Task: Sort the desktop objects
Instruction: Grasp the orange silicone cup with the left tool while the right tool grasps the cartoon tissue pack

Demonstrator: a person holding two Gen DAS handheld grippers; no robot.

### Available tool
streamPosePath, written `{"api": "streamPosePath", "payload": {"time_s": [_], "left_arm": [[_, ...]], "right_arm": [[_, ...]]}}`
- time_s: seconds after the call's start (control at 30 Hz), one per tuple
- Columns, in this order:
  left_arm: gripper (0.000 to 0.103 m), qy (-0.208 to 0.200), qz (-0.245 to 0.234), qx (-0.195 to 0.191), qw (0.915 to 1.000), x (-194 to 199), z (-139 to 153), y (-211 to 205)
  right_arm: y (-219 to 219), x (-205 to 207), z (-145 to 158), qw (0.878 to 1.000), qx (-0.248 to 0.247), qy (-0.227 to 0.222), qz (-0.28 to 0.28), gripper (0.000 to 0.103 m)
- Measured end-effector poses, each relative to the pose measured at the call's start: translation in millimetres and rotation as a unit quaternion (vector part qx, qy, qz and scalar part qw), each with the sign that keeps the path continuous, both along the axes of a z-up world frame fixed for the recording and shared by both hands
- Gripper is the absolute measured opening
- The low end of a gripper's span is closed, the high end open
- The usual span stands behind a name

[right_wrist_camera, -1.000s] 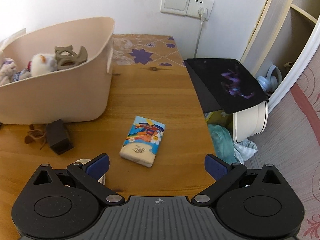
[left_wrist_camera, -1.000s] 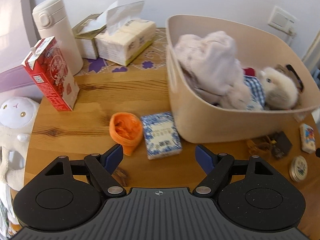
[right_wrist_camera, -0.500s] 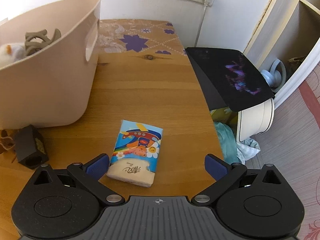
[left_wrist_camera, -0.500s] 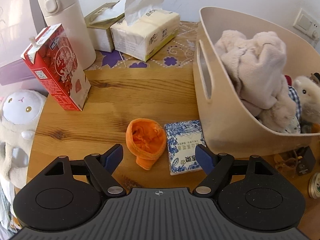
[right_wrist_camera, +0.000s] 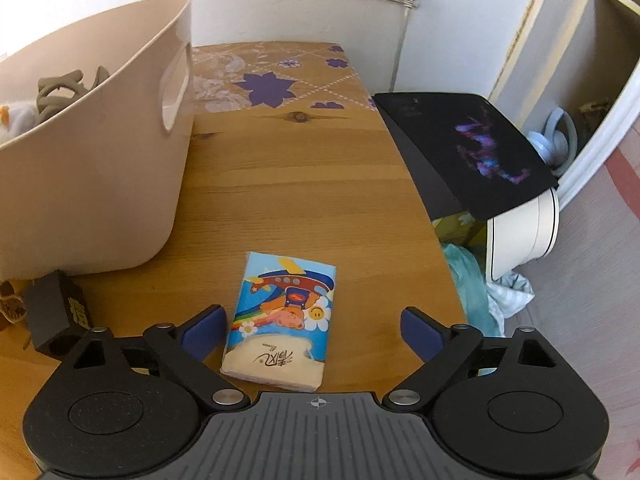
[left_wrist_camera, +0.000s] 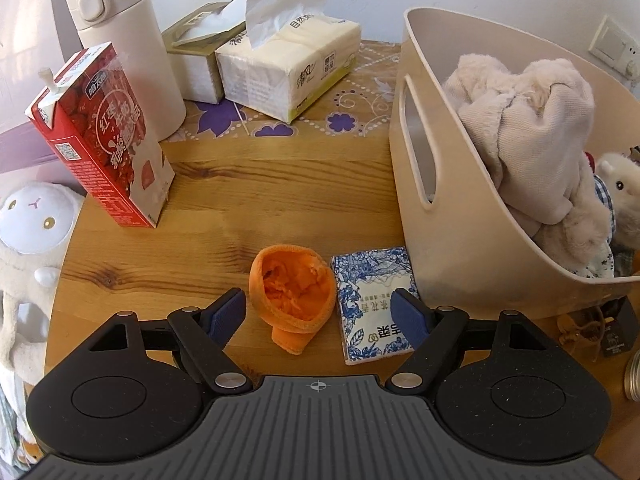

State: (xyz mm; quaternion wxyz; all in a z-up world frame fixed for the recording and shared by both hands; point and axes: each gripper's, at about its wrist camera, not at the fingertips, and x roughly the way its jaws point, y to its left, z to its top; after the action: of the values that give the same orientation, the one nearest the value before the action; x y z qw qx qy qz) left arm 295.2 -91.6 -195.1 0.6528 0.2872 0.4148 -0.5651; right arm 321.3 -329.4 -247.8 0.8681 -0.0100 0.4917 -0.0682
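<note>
An orange cloth (left_wrist_camera: pixel 294 294) lies on the wooden table (left_wrist_camera: pixel 240 184) between the wide-apart fingers of my left gripper (left_wrist_camera: pixel 318 314), which is open and touches neither side of it. A blue-and-white tissue pack (left_wrist_camera: pixel 372 304) lies beside the cloth, partly under the right finger. In the right wrist view a cartoon-printed tissue pack (right_wrist_camera: pixel 282 320) lies flat between the fingers of my right gripper (right_wrist_camera: pixel 314 332). Its jaws are closing, and the pads stand clear of the pack. The beige basket (left_wrist_camera: pixel 416 160) (right_wrist_camera: pixel 100 168) holds plush toys and a garment.
A red milk carton (left_wrist_camera: pixel 104 136), a white flask (left_wrist_camera: pixel 128 44) and two tissue boxes (left_wrist_camera: pixel 288 64) stand at the back left. A white plush (left_wrist_camera: pixel 28 232) sits off the left edge. A black box (right_wrist_camera: pixel 56 312) lies by the basket. The table's right edge (right_wrist_camera: pixel 432 232) drops to a black case and clutter.
Both grippers moved forward and down, so the orange cloth and the cartoon pack now lie between their fingers. The right gripper's fingers have drawn slightly inward.
</note>
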Motion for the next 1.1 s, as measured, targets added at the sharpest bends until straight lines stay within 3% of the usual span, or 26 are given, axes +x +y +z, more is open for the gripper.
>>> {"api": "streamPosePath", "payload": {"time_s": [0.2, 0.4, 0.6, 0.67, 0.8, 0.87, 1.0, 1.1], "left_arm": [[0.081, 0.000, 0.027, -0.022, 0.9994, 12, 4, 5], [0.081, -0.001, 0.046, -0.002, 0.9989, 30, -5, 2], [0.080, 0.012, 0.050, 0.013, 0.9986, 35, -21, -7], [0.077, 0.006, 0.045, 0.013, 0.9989, 32, -24, -10], [0.054, -0.001, 0.013, -0.003, 0.9999, 25, -22, -11], [0.042, -0.002, -0.002, -0.008, 1.0000, 22, -21, -11], [0.018, -0.006, -0.022, -0.013, 0.9997, 17, -19, -11], [0.015, -0.012, -0.028, -0.005, 0.9995, 14, -18, -9]], "right_arm": [[1, -1, 0, 1.000, 0.004, 0.001, -0.010, 0.094], [6, -1, 1, 1.000, 0.002, 0.001, -0.007, 0.092], [8, -2, 2, 1.000, 0.011, -0.001, -0.004, 0.085], [9, -3, 3, 1.000, 0.016, -0.004, -0.001, 0.077], [14, -2, 6, 1.000, 0.020, -0.007, 0.016, 0.061], [18, -2, 7, 0.999, 0.020, -0.008, 0.025, 0.046], [23, -2, 9, 1.000, 0.012, -0.007, 0.025, 0.042], [24, -5, 10, 1.000, 0.014, -0.002, 0.018, 0.042]]}}
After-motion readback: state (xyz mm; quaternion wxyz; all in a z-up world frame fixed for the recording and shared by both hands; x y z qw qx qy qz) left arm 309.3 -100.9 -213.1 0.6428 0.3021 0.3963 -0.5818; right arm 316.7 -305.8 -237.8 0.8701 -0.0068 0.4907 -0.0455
